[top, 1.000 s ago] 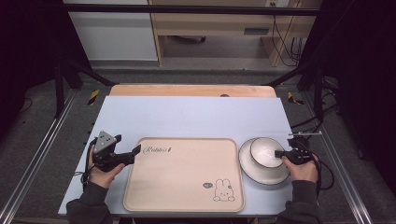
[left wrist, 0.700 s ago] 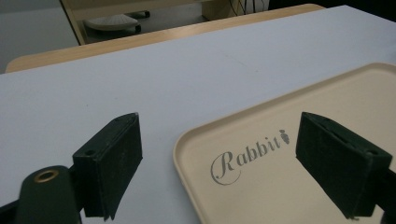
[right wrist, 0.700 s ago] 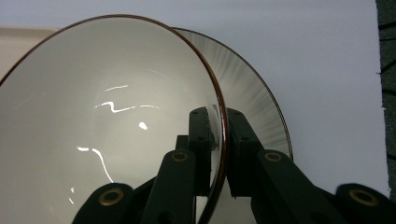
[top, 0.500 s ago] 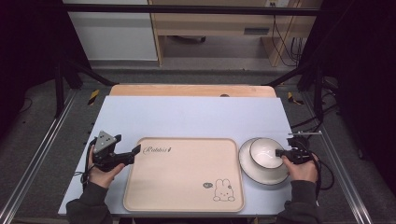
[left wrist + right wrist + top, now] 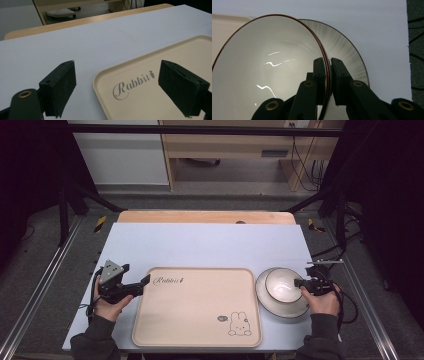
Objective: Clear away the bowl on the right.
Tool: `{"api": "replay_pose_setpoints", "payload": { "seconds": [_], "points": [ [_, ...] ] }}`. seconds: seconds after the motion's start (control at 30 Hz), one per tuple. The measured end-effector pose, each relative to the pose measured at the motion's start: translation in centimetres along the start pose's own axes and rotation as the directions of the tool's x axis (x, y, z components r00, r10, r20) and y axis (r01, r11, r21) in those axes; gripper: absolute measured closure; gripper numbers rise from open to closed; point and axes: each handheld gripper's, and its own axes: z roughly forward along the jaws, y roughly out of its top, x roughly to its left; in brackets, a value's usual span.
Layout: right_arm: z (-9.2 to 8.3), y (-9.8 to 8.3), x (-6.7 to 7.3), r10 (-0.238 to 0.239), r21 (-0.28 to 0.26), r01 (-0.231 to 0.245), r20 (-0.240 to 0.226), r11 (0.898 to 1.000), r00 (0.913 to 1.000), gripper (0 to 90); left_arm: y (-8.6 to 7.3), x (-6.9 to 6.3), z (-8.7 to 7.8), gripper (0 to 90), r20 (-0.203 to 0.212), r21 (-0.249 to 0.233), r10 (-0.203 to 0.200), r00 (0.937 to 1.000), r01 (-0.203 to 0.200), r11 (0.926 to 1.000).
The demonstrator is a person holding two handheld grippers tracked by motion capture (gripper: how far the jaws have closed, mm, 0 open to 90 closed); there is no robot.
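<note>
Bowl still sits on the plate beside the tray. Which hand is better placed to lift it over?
Right. The right gripper is already shut on the bowl rim, above the plate. The left gripper is open at the tray far corner, holding nothing.

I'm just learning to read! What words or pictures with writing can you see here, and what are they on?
"Rabbit", in curly grey letters with a little carrot after it, on the beige rectangular plastic tray.
A small grey mark beside the tray's bunny drawing: too small to read.
White bowl and plate: no writing.
</note>
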Motion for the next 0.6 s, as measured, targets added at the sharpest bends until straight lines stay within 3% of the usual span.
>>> {"api": "replay_pose_setpoints", "payload": {
  "seconds": [0.33,0.6],
  "points": [
    [-0.3,0.2,0.7,-0.007,0.012,0.007,-0.013,1.000,0.9999,82.3,-0.1,0.0,0.2,14.3,0.000,0.006,0.001,1.0000,-0.001,1.0000],
    [-1.0,0.4,1.1,-0.021,-0.015,0.021,-0.041,1.000,0.9989,82.3,-0.1,0.0,0.2,14.3,0.001,0.005,0.000,1.0000,0.000,1.0000]
  ]
}}
